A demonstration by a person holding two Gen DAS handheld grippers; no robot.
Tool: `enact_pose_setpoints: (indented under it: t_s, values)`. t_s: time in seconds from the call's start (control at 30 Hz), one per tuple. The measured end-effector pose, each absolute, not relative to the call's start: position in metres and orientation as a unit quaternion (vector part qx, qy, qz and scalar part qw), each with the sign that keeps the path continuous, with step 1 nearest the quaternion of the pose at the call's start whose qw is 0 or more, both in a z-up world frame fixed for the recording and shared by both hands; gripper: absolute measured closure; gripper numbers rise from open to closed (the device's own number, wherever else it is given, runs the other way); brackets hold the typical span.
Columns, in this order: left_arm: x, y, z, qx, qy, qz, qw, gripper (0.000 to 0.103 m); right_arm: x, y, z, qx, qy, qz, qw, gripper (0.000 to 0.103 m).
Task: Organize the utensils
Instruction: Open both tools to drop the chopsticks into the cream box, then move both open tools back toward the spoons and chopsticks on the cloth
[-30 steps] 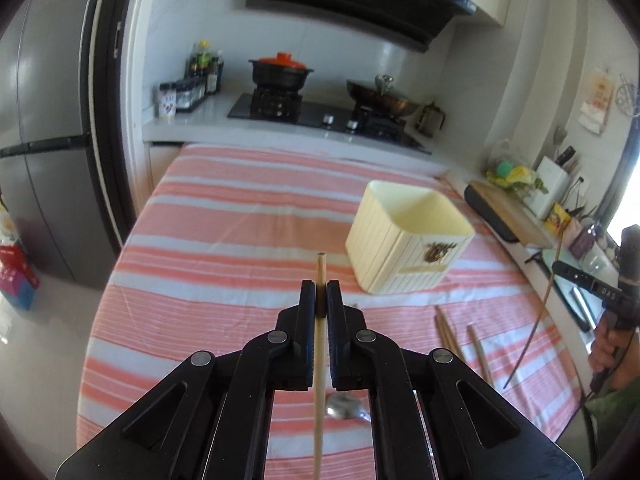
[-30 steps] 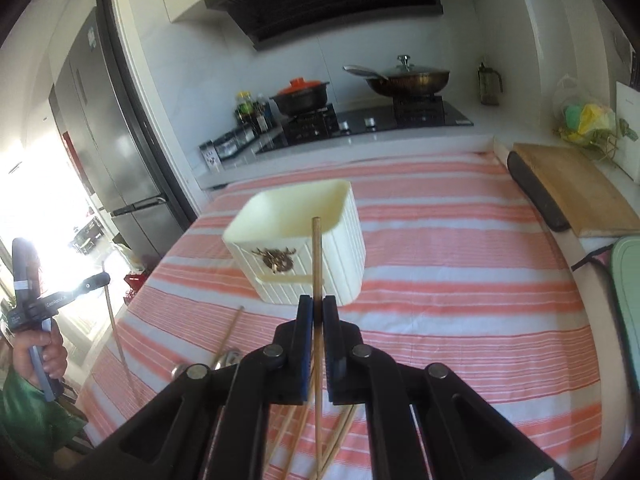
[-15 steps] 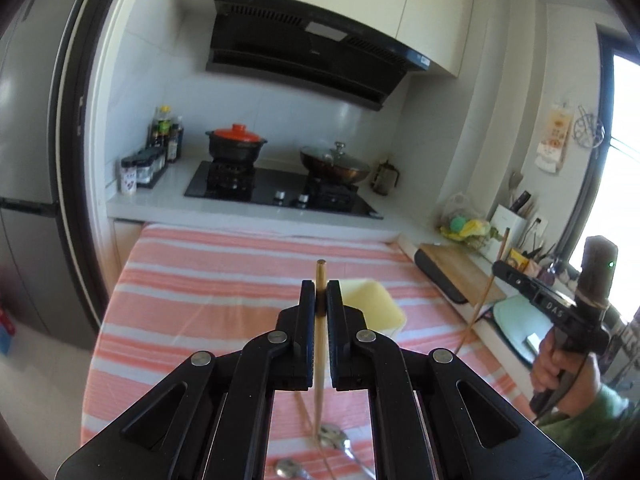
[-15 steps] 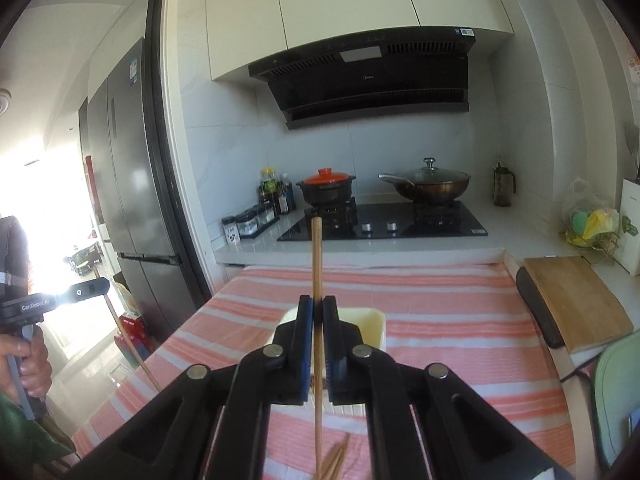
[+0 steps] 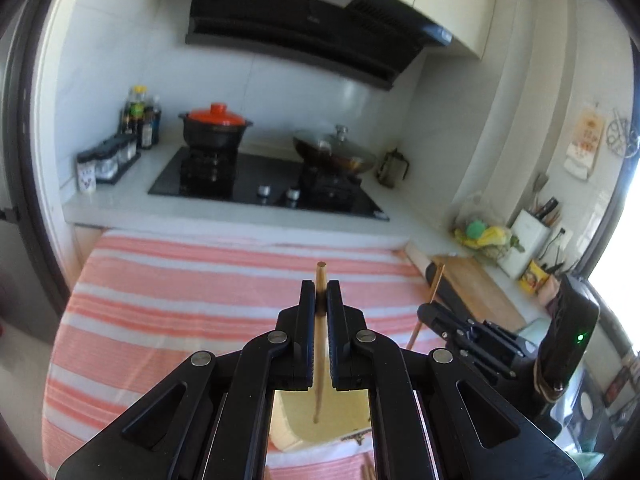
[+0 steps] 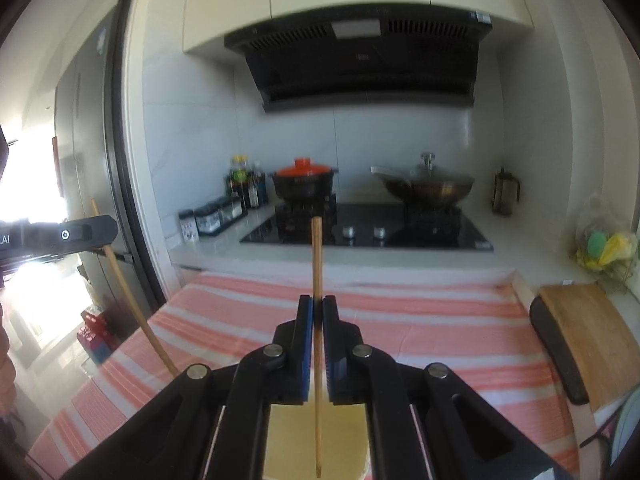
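Observation:
My left gripper (image 5: 321,294) is shut on a wooden chopstick (image 5: 319,344) held upright, its lower tip hanging over the open cream utensil box (image 5: 320,416) seen between the fingers. My right gripper (image 6: 316,308) is shut on another wooden chopstick (image 6: 317,280), also upright, its tip over the same cream box (image 6: 316,444). The right gripper with its chopstick shows at the right of the left wrist view (image 5: 430,312). The left gripper's finger (image 6: 80,236) shows at the left of the right wrist view.
The box stands on a table with a pink and white striped cloth (image 5: 180,304). Behind it is a counter with a hob (image 6: 360,232), a red-lidded pot (image 6: 304,184) and a wok (image 6: 432,186). A wooden cutting board (image 6: 576,328) lies at the right. More chopsticks (image 5: 366,470) lie on the cloth.
Both grippers have risen, tilted up and come together over the cream box. The chopstick tips now hang above the box opening. Both stay shut on their chopsticks.

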State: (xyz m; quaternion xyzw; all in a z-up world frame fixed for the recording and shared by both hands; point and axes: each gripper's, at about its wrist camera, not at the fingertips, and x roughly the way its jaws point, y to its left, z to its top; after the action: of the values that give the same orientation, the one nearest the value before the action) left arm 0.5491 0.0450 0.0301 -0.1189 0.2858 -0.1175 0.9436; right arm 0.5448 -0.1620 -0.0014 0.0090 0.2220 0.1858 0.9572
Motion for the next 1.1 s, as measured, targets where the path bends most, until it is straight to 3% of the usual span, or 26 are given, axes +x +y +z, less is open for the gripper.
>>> enact_pose_setpoints:
  t_s: [0.2, 0.27, 0.33, 0.4, 0.57, 0.83, 1.1]
  values:
    - [0.577, 0.018, -0.019, -0.086, 0.366, -0.107, 0.920, 0.094, 0.562, -0.164, -0.047, 0.005, 0.308, 0.189, 0.932, 0.097]
    - [0.571, 0.015, -0.020, -0.085, 0.371, -0.103, 0.919, 0.063, 0.562, -0.166, -0.048, 0.007, 0.315, 0.188, 0.930, 0.093]
    - [0.555, 0.017, -0.011, -0.087, 0.352, -0.108, 0.926, 0.044, 0.555, -0.174, -0.038, 0.018, 0.311, 0.187, 0.932, 0.082]
    - [0.531, 0.020, 0.001, -0.073, 0.331, -0.109, 0.934, 0.035, 0.539, -0.184, -0.022, 0.024, 0.291, 0.189, 0.937, 0.069]
    - [0.437, 0.030, 0.011, -0.019, 0.301, -0.110, 0.947, 0.007, 0.473, -0.204, 0.000, -0.008, 0.274, 0.189, 0.943, 0.065]
    - [0.286, 0.046, -0.073, -0.009, 0.347, -0.089, 0.934, 0.006, 0.327, -0.238, -0.060, -0.046, 0.300, 0.158, 0.940, 0.063]
    - [0.236, 0.053, -0.133, -0.068, 0.344, -0.031, 0.936, 0.006, 0.228, -0.258, -0.130, -0.040, 0.296, 0.088, 0.950, 0.063]
